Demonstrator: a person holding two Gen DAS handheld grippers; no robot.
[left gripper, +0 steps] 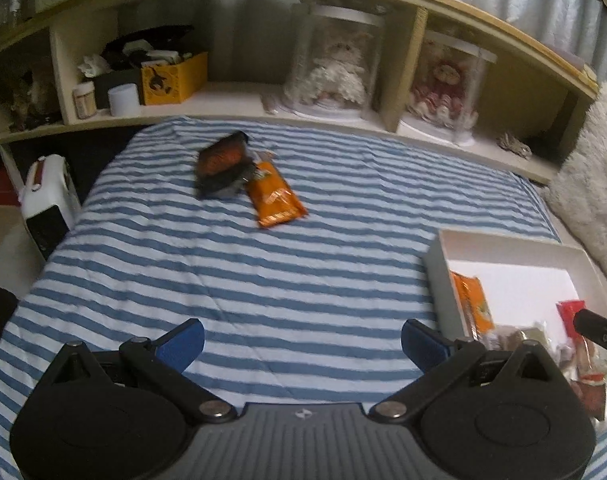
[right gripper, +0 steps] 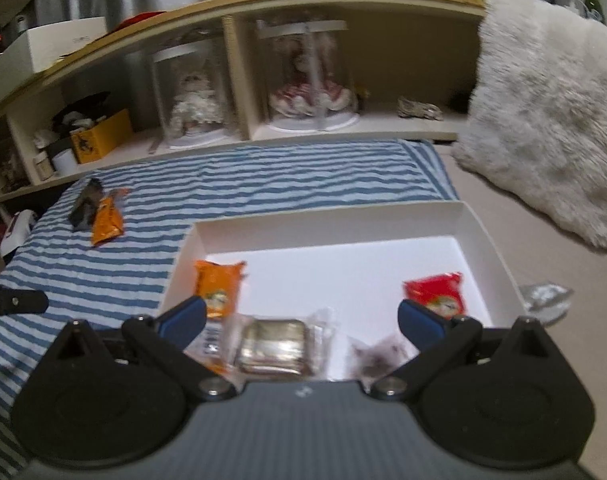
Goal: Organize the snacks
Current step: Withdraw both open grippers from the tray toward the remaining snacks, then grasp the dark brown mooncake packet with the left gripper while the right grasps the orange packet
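An orange snack packet (left gripper: 277,196) and a dark packet with an orange print (left gripper: 222,164) lie together on the striped bedcover (left gripper: 263,280), far ahead of my left gripper (left gripper: 302,344), which is open and empty. They also show small in the right wrist view, the orange packet (right gripper: 107,222) beside the dark packet (right gripper: 85,202). A white box (right gripper: 487,232) holds an orange packet (right gripper: 217,288), a red packet (right gripper: 435,292), a clear-wrapped silver block (right gripper: 273,346) and a small dark wrapped snack (right gripper: 379,354). My right gripper (right gripper: 301,320) is open and empty over the box's near side.
A wooden shelf (left gripper: 263,100) runs behind the bed with two dolls under clear domes (left gripper: 335,64), a yellow box (left gripper: 171,78) and jars. A white fluffy pillow (right gripper: 543,112) lies at the right. A white appliance (left gripper: 47,200) stands left of the bed.
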